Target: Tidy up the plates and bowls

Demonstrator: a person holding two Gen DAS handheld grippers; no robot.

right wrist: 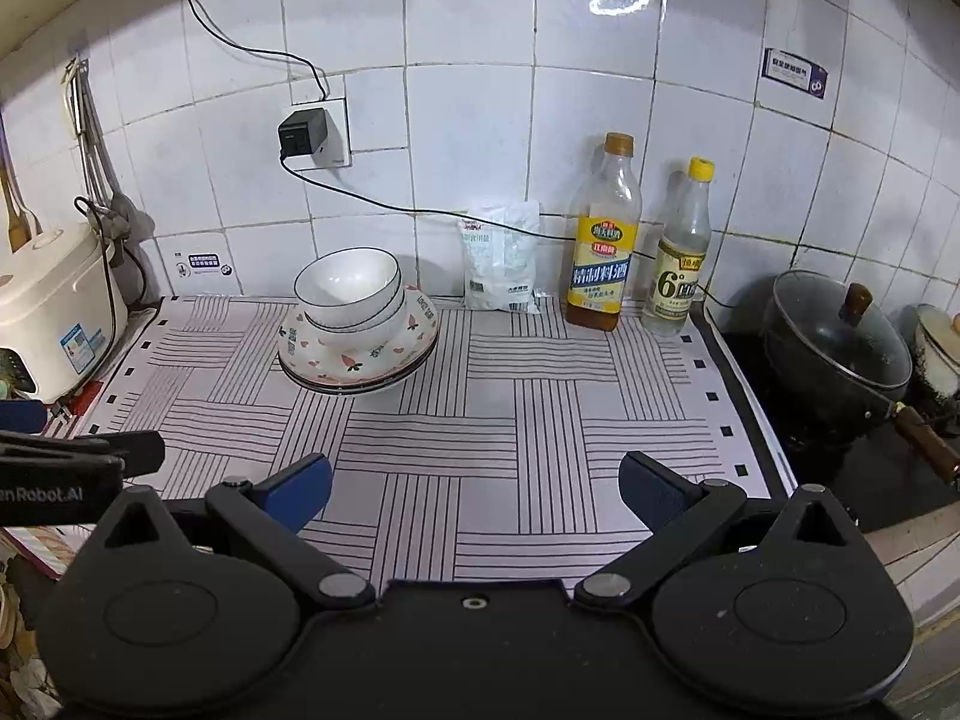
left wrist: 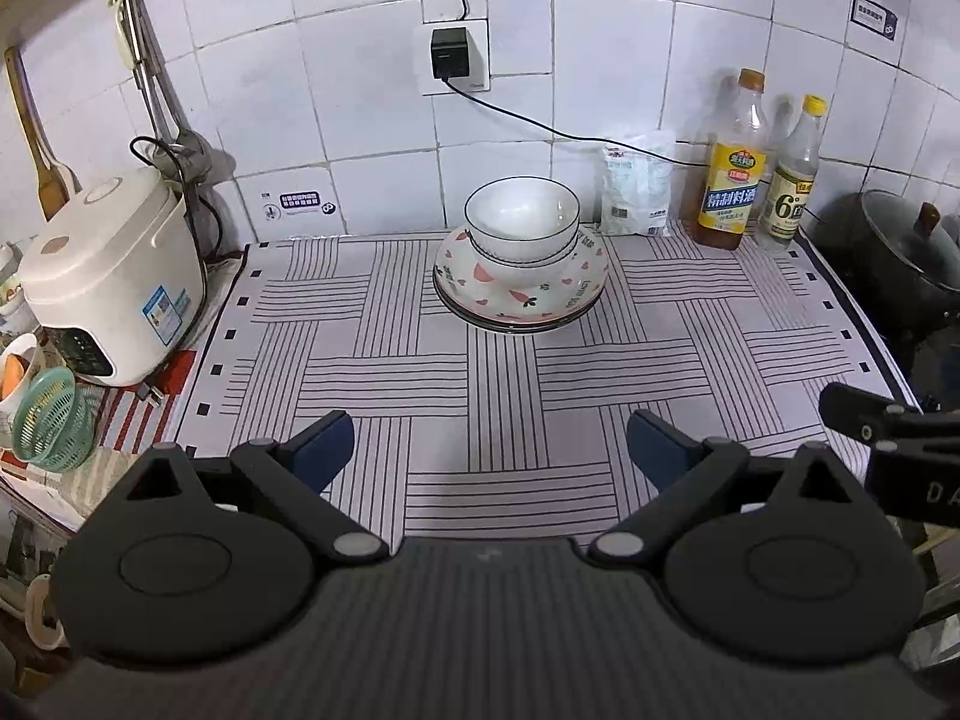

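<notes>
Resting upright, nested bowls [left wrist: 522,222] opening upward, atop stacked plates [left wrist: 521,291].

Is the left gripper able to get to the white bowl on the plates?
Probably yes. The left gripper is open, and only bare striped mat lies between it and the bowl.

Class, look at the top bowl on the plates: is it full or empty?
Empty. The top bowl shows a bare white inside in both views; it sits nested upright on the plates.
</notes>
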